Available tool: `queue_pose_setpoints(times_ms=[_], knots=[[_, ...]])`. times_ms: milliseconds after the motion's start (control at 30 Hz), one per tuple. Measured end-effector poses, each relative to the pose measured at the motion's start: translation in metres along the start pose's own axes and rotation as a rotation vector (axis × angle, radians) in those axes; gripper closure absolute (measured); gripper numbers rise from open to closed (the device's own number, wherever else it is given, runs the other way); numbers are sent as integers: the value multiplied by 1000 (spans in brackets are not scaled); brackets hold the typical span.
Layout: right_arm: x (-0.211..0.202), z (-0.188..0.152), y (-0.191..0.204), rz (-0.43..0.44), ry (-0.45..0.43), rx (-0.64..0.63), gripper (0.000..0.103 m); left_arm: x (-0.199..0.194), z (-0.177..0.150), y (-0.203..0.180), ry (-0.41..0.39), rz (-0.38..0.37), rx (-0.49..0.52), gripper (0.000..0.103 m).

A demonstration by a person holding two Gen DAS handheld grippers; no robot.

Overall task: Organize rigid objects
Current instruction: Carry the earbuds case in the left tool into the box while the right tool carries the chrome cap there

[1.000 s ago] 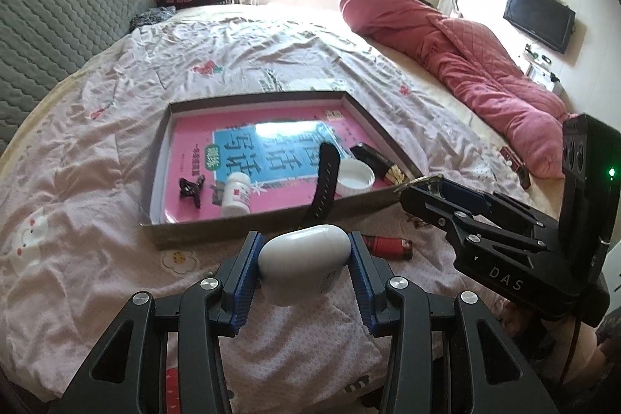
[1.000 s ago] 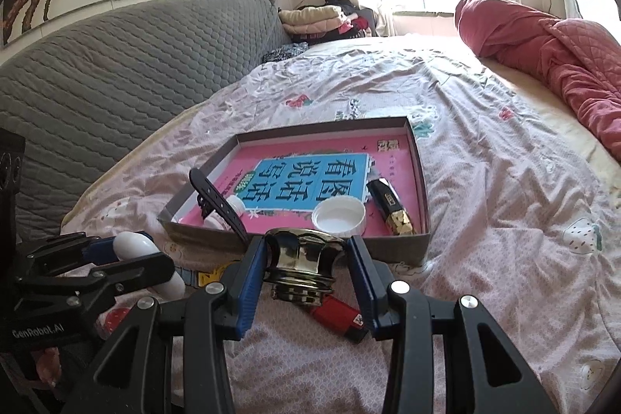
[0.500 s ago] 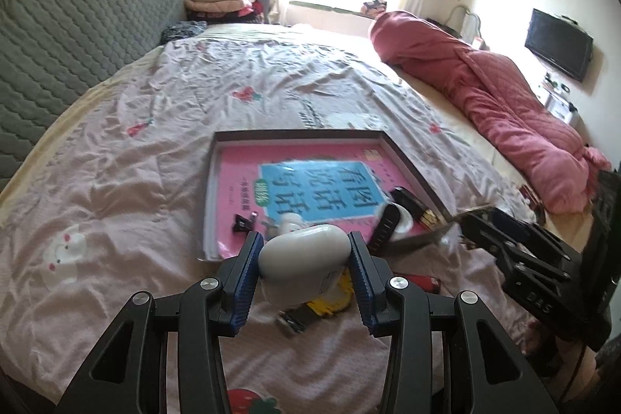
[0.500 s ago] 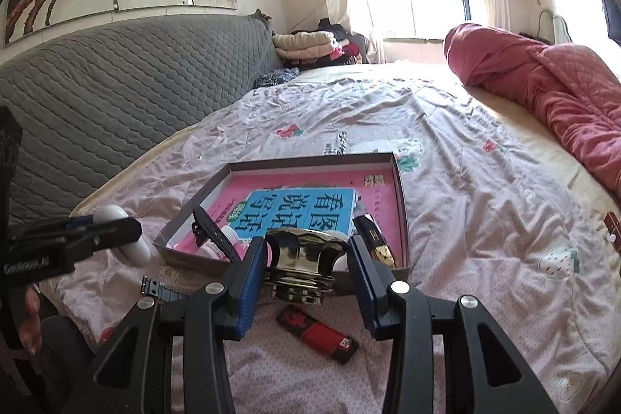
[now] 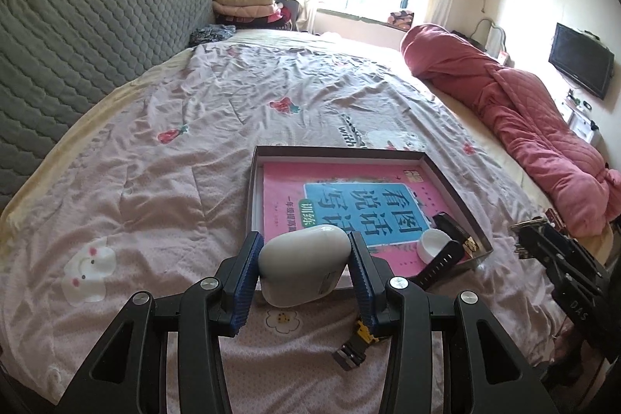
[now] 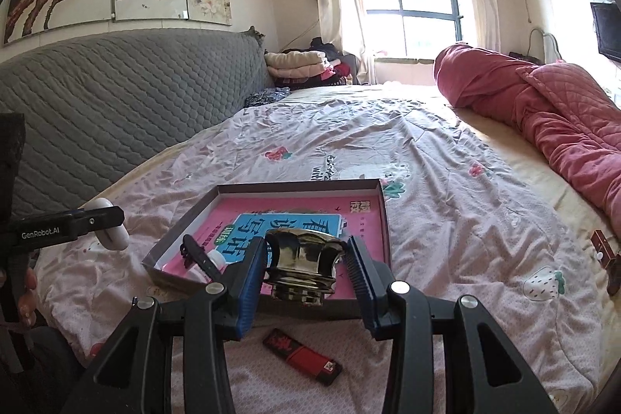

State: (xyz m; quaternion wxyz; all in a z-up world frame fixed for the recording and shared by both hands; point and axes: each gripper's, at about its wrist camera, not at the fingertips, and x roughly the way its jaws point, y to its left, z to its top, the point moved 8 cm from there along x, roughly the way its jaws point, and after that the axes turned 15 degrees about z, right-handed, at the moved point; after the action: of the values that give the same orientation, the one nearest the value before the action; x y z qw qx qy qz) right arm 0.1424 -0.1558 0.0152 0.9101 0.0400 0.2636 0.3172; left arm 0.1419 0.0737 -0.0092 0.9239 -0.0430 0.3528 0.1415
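Observation:
My left gripper (image 5: 304,272) is shut on a white rounded case (image 5: 302,264), held above the bed in front of the box's near left corner. My right gripper (image 6: 306,276) is shut on a shiny metal fitting (image 6: 302,268), held over the near edge of the shallow brown box (image 6: 382,204). The box (image 5: 450,177) holds a pink book (image 5: 349,196), a white lid (image 5: 432,245), a black watch strap (image 5: 440,262) and a small white bottle (image 6: 213,258). The left gripper also shows at the left of the right wrist view (image 6: 104,222).
A red and black lighter (image 6: 302,355) lies on the sheet in front of the box. A yellow and black clip (image 5: 355,348) lies near the left gripper. A red quilt (image 5: 524,127) is heaped at the right. A grey padded headboard (image 6: 116,96) runs along the left.
Both grippers have risen and pulled back from the box with their objects still held. The left one has shifted left, so the box now sits further right in its view.

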Motion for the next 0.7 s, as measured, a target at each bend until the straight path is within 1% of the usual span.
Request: queue_pose_setpoints(times_ms=[133,333,700], knots=[[-1,4,-5,-16,-15,-3,60,8,1,-5,4,-4,4,58],[4,6,-15,-33,-15,20,60,22,4,-12,5,1,27,58],[13,11,-23,-54,-23,19,60,48,-1,-19,40,2,36,58]])
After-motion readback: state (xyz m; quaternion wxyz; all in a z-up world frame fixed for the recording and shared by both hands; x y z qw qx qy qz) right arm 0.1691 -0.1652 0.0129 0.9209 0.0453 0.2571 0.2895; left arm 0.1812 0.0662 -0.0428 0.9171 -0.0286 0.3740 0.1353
